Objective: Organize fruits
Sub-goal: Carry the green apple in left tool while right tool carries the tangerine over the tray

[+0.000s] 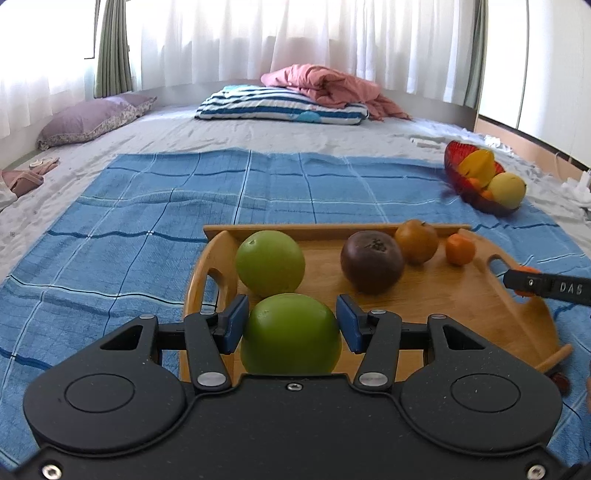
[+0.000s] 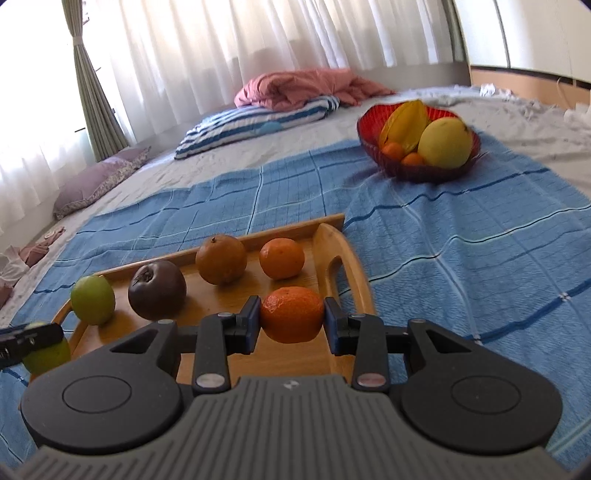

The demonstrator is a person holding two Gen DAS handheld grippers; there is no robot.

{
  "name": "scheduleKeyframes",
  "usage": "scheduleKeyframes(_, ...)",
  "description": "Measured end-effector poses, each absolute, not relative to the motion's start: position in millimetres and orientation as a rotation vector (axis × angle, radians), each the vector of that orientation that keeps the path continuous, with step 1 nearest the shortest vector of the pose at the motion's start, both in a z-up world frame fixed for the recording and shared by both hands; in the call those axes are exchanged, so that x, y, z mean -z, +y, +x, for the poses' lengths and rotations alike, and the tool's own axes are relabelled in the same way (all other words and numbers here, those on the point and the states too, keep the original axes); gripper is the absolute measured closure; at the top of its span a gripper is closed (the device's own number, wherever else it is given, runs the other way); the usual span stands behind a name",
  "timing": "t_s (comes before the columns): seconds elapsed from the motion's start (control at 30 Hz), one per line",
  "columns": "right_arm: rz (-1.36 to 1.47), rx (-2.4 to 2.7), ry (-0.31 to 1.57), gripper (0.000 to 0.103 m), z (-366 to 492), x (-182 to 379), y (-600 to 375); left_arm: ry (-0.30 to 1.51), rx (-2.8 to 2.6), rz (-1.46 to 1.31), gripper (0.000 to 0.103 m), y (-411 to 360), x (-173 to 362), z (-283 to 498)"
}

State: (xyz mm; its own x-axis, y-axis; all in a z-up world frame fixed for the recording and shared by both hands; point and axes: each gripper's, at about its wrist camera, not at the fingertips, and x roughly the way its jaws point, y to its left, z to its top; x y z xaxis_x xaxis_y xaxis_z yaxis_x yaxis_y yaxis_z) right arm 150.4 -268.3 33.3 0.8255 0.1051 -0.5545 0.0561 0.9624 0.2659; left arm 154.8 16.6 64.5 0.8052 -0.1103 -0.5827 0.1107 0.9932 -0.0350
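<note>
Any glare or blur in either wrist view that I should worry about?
Left wrist view: curtains blown out by backlight, fruit on the tray sharp. Right wrist view: same window glare, red bowl slightly smeared, orange in the claw clear. Both views bend straight edges.

Blue blanket (image 2: 461, 258) at right of frame lay open toward the red bowl (image 2: 373, 147); I saw tray (image 2: 354, 266) fruits crowding centre-left.
</note>
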Motion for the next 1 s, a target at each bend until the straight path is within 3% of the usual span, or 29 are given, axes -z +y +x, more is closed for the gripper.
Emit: scheduleKeyframes(1.0,0.113,-0.032,0.674,0.063,188.0,-13.2,-244.4,0.606,0.085,0.029,0.053,13.8,-40.0,179.3)
